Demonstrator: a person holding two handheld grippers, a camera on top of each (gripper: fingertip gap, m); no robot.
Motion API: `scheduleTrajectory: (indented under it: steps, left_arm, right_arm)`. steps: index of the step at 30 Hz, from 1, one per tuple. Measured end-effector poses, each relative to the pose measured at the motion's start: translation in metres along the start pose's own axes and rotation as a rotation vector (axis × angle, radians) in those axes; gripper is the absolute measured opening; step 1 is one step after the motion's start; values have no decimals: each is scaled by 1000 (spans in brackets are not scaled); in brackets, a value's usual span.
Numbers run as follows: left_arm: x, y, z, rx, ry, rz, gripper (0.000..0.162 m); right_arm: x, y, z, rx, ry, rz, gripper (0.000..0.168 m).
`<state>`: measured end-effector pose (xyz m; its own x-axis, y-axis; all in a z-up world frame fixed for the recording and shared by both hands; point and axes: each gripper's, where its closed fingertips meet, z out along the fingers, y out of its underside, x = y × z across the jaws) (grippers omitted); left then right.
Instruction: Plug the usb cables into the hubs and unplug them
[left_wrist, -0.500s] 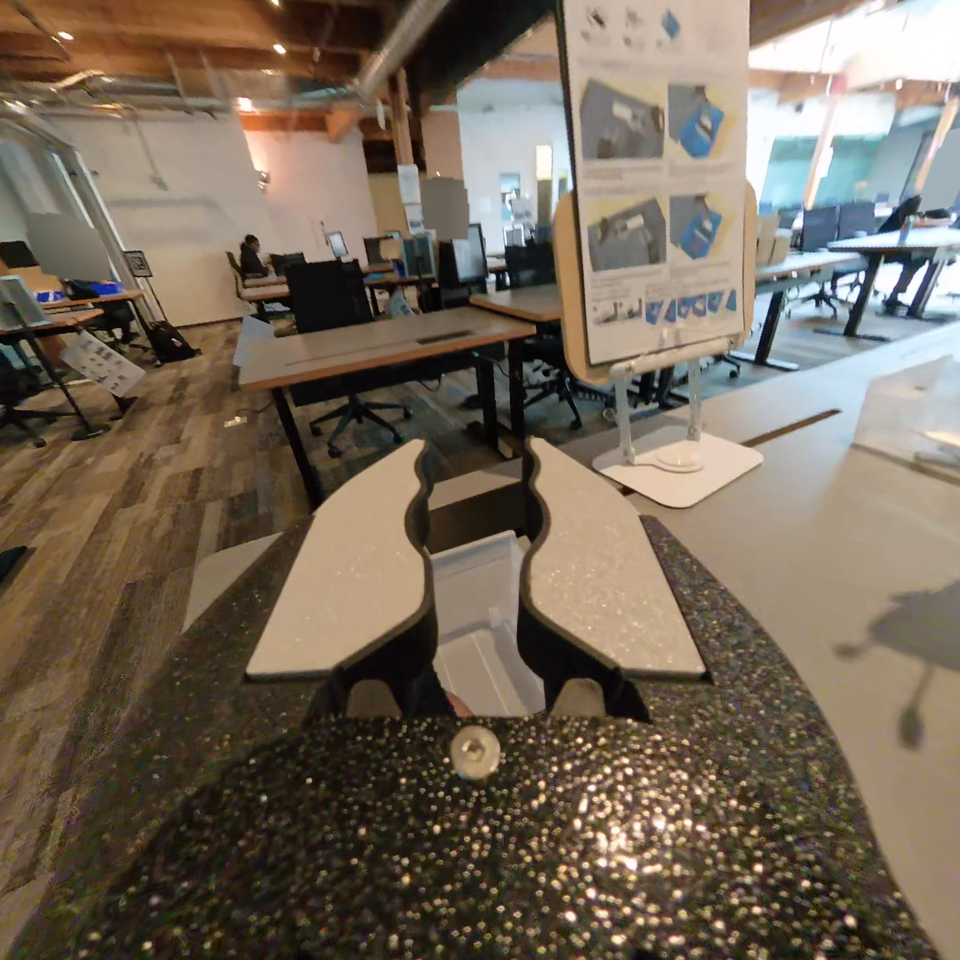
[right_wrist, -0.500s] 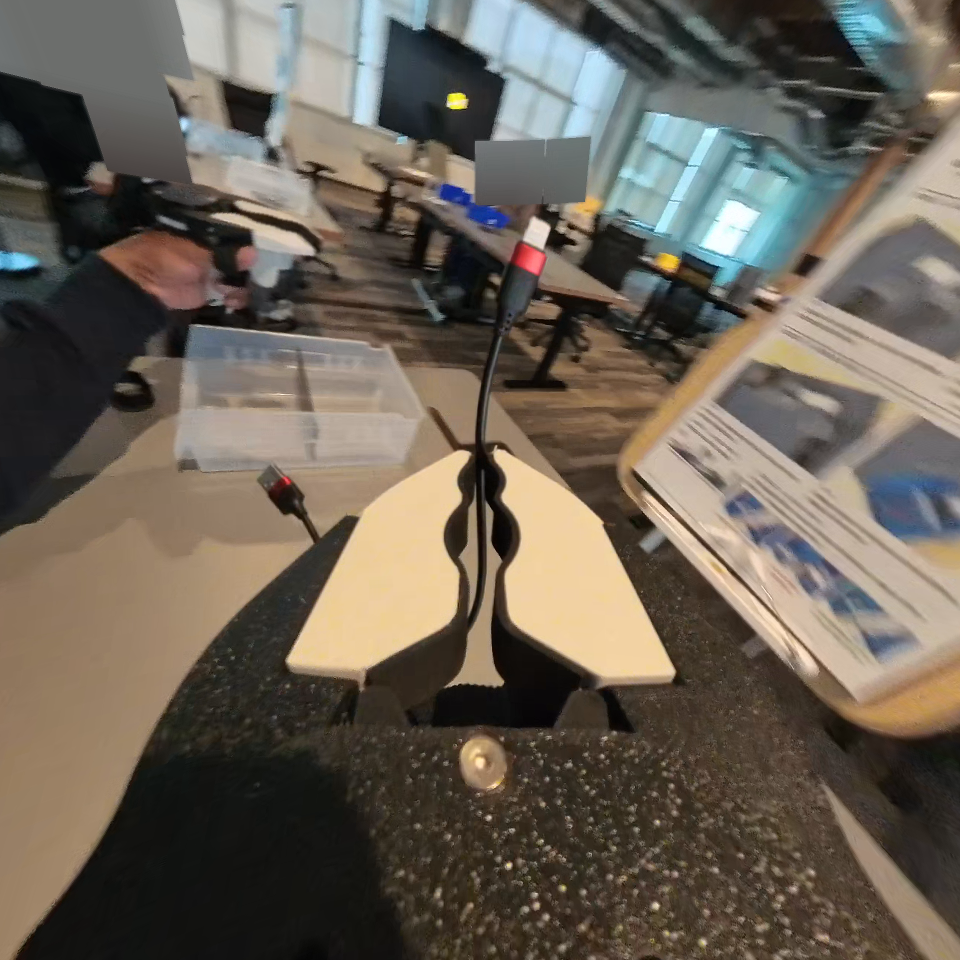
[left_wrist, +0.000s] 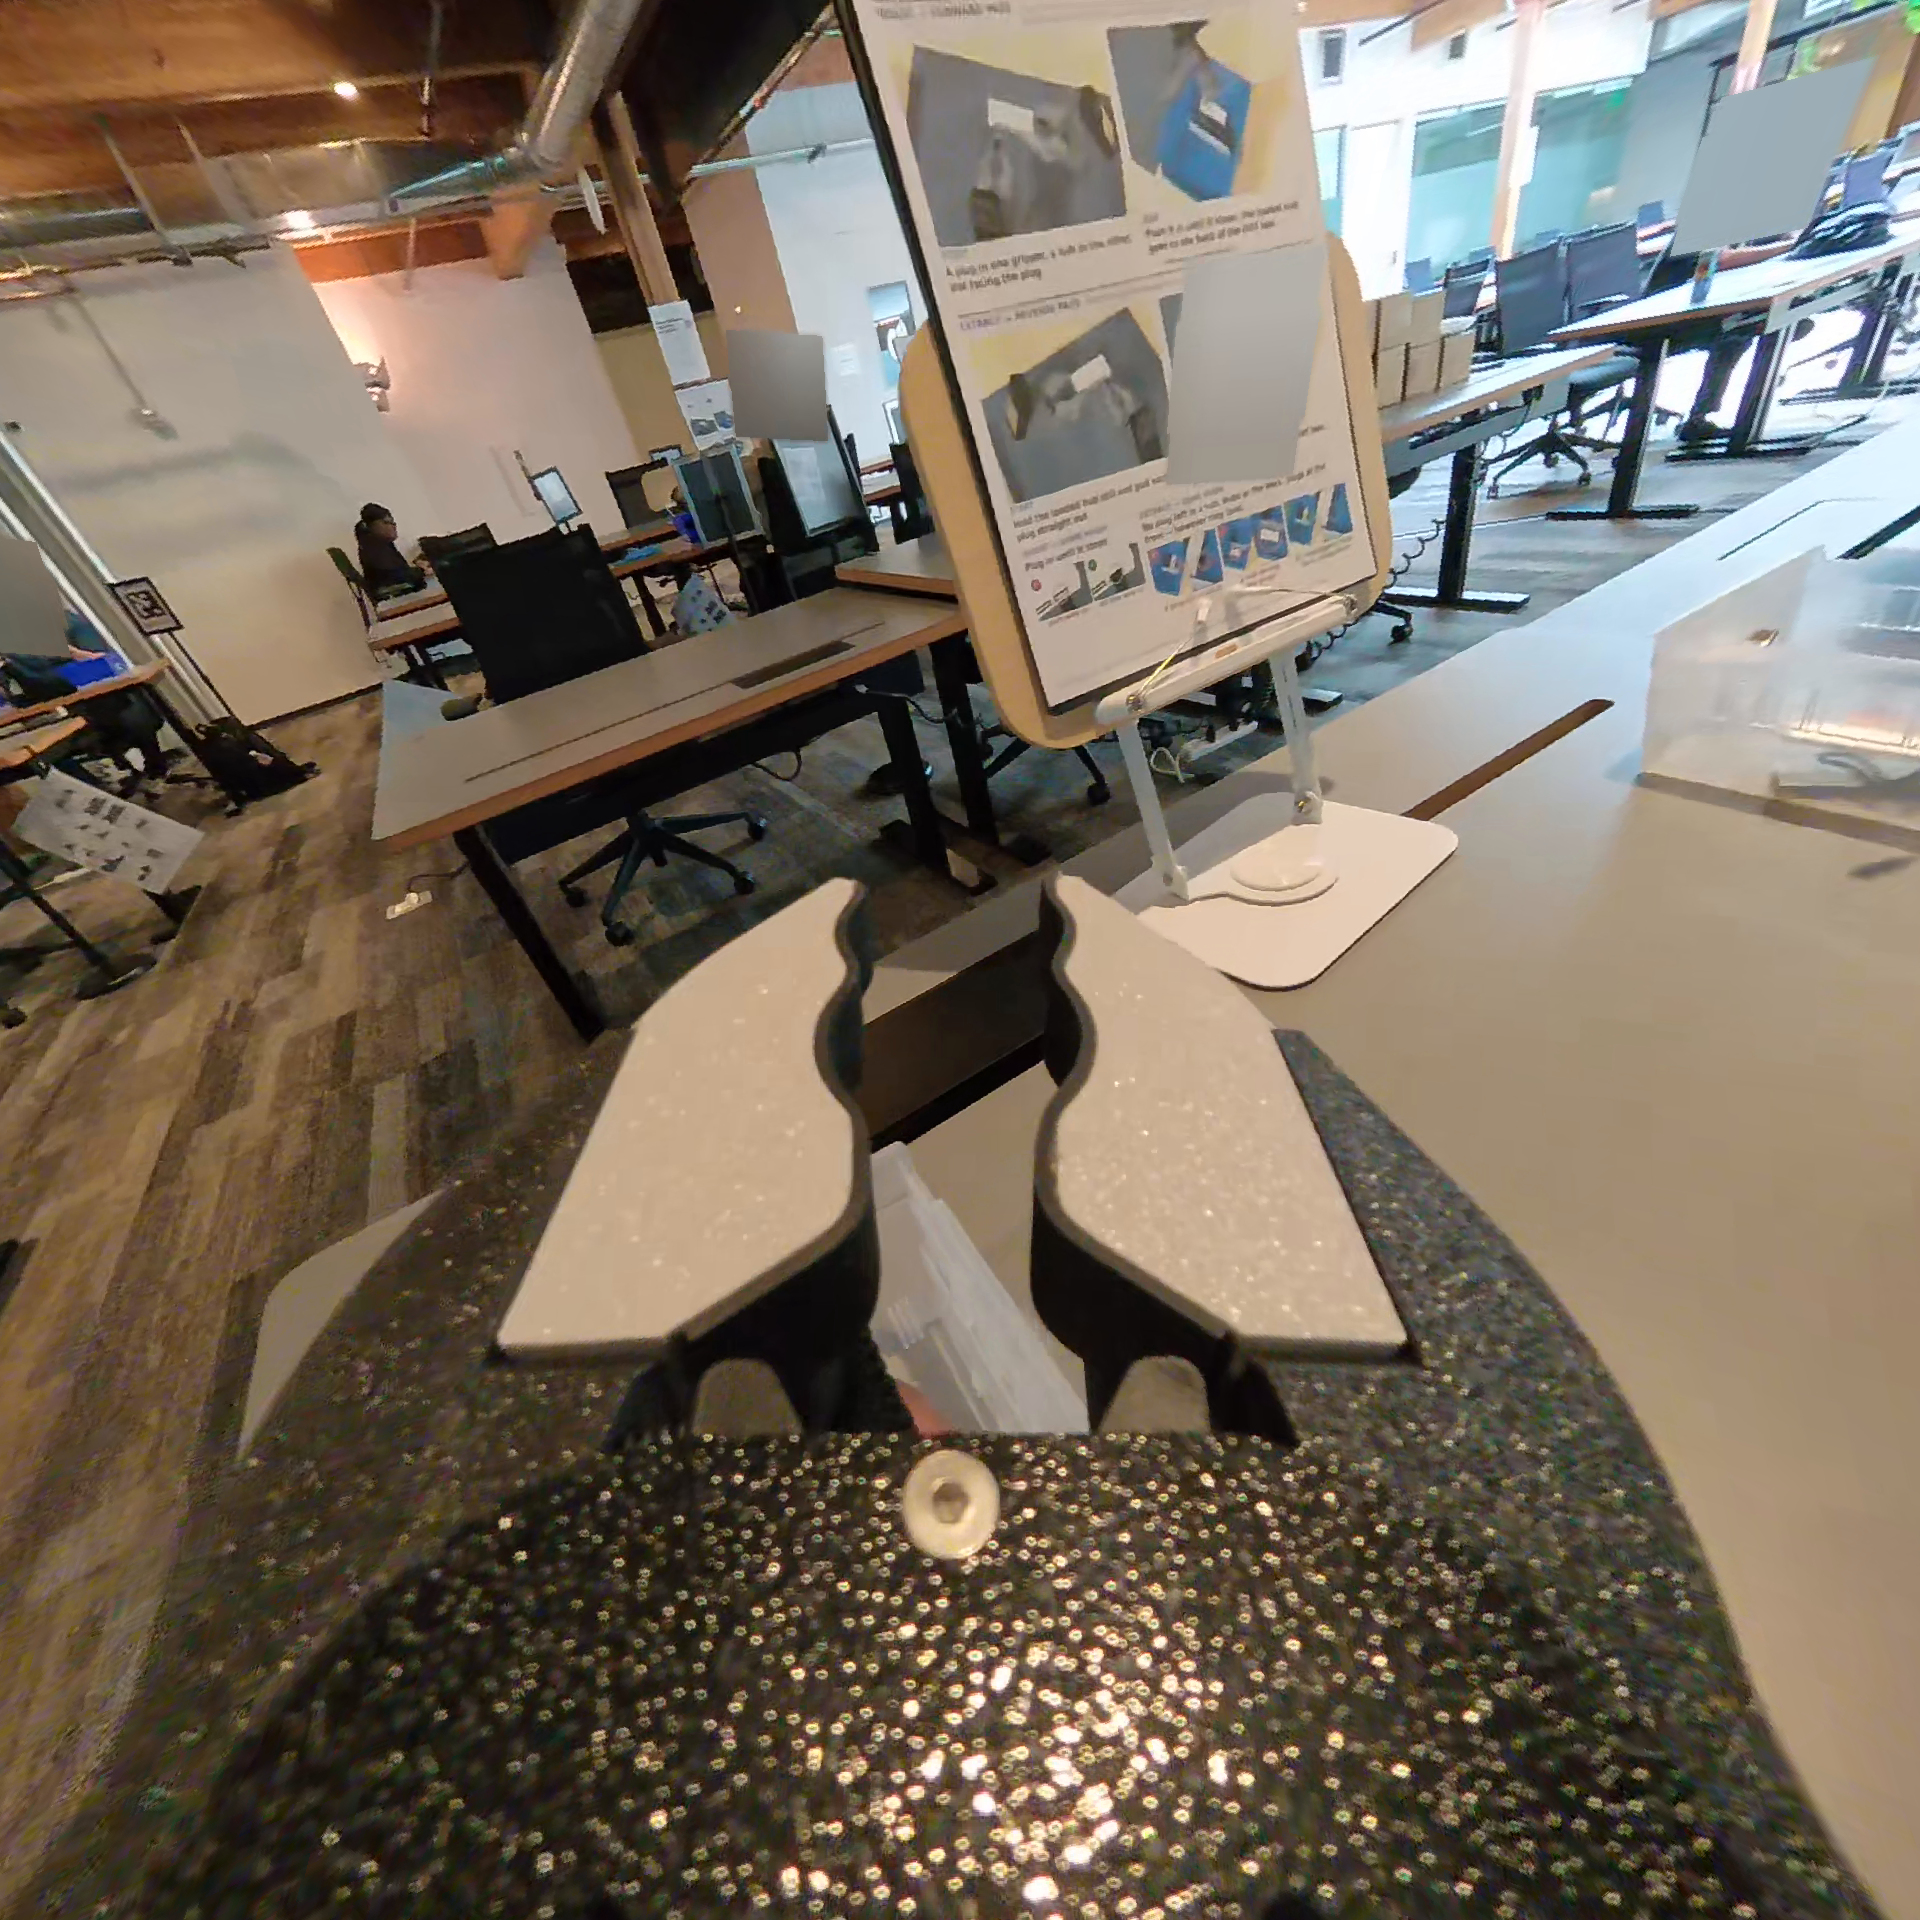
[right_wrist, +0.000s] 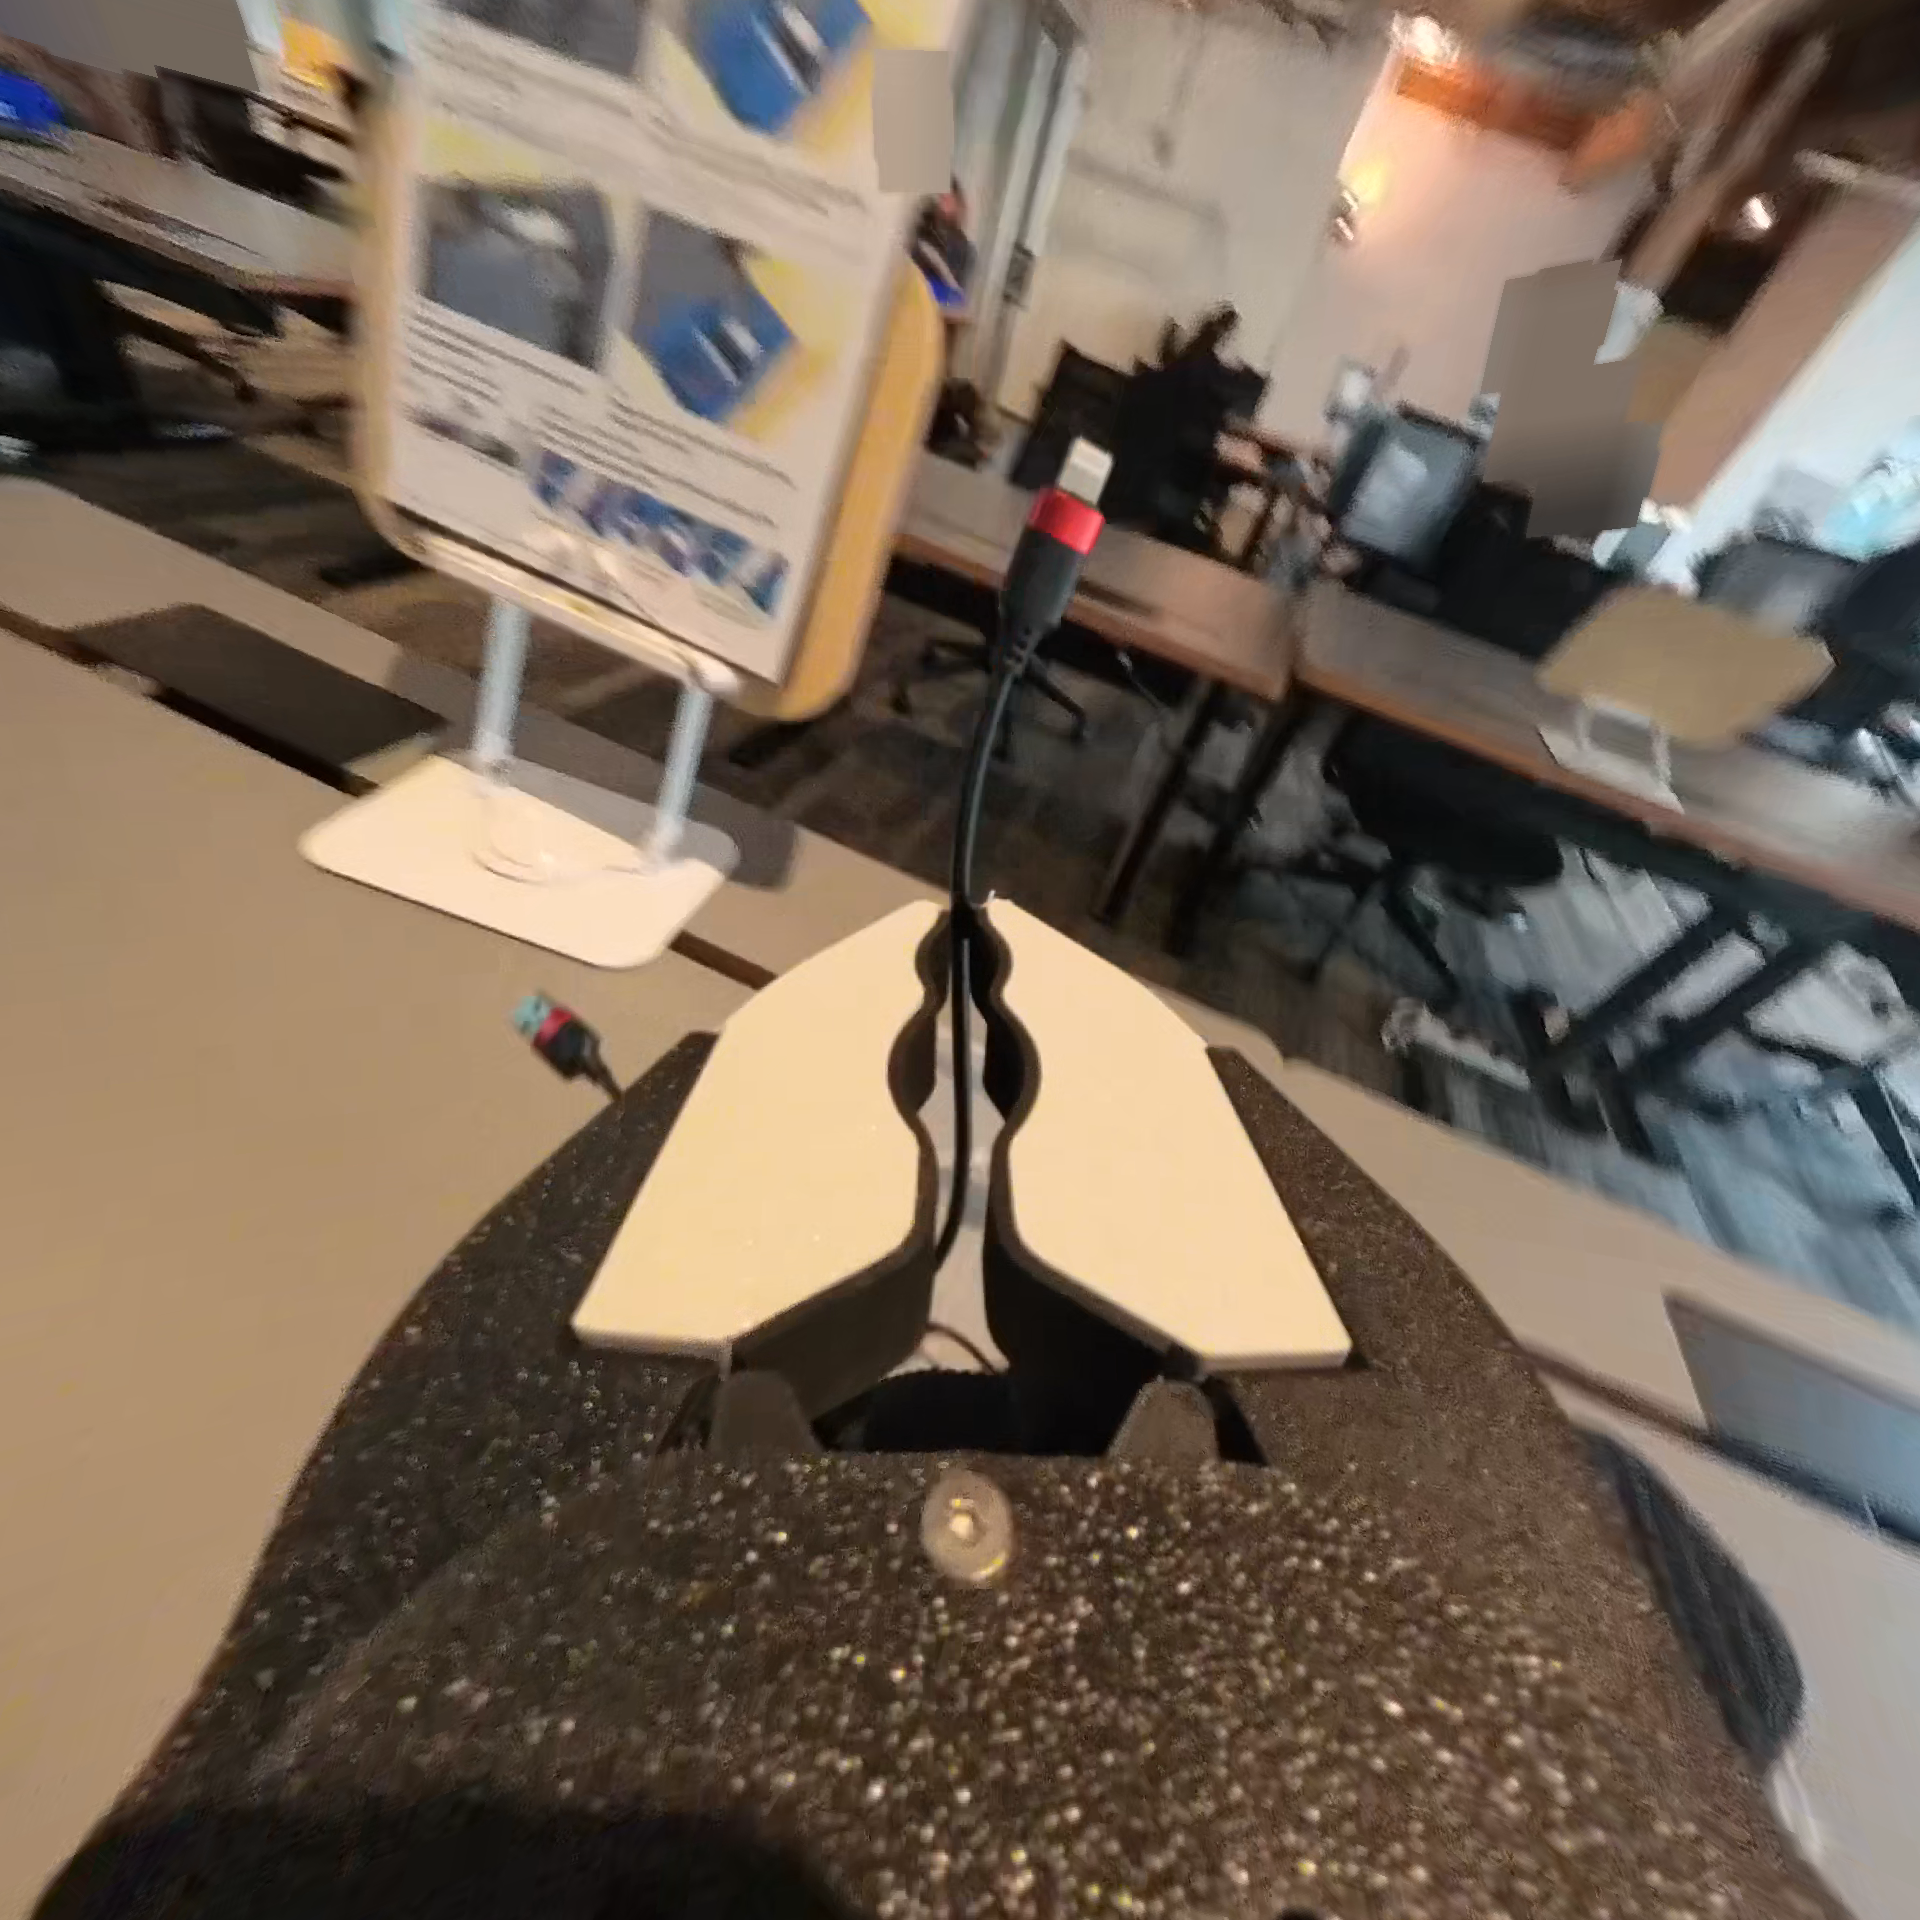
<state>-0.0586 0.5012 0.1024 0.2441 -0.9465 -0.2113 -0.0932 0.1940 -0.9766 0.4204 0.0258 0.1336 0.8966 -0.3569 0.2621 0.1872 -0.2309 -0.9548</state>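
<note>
Upright at the centre of the right wrist view, a black USB cable (right_wrist: 966, 831) rises out of the right gripper (right_wrist: 968, 920), whose jaws are pinched tight on the cord itself. Its plug, with a red collar and a pale metal tip (right_wrist: 1070, 520), stands above the jaws in the upper middle of the frame, leaning slightly to the right. A second USB plug (right_wrist: 556, 1029), also red-banded with a bluish tip, lies on the grey table (right_wrist: 208, 1143) at left centre, just beside the gripper's black body, its cord running under that body.

Behind it, toward the upper left, an instruction sheet on a tan board (right_wrist: 623, 312) stands tilted on a white stand (right_wrist: 520, 873) whose flat base rests on the table. The background of desks and chairs is smeared by motion blur.

In the left wrist view, the left gripper (left_wrist: 951, 935) has its jaws apart at a moderate width with nothing between the tips. Low in the gap between them, part of a clear plastic container (left_wrist: 966, 1309) shows below. The same instruction board (left_wrist: 1132, 343) and white stand (left_wrist: 1299, 883) sit at upper centre and right of centre, and another clear plastic bin (left_wrist: 1787, 675) rests on the table (left_wrist: 1558, 1143) at the right edge. No hub is clearly visible in either view.
</note>
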Motion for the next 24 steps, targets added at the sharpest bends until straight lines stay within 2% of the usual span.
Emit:
scheduleTrajectory:
  steps: [5, 9, 20, 24]
  left_arm:
    - [3, 4, 12, -6, 16, -5, 30]
    - [4, 10, 17, -20, 31, -17, 30]
    - [14, 16, 27, -51, 65, -18, 30]
    - [21, 14, 29, -47, 78, -21, 30]
  right_arm:
    - [38, 96, 22, -255, 38, 100, 3]
    - [31, 168, 30, -460, 38, 84, 3]
    - [4, 218, 41, -634, 3, 30, 3]
    - [1, 222, 43, -642, 30, -98, 7]
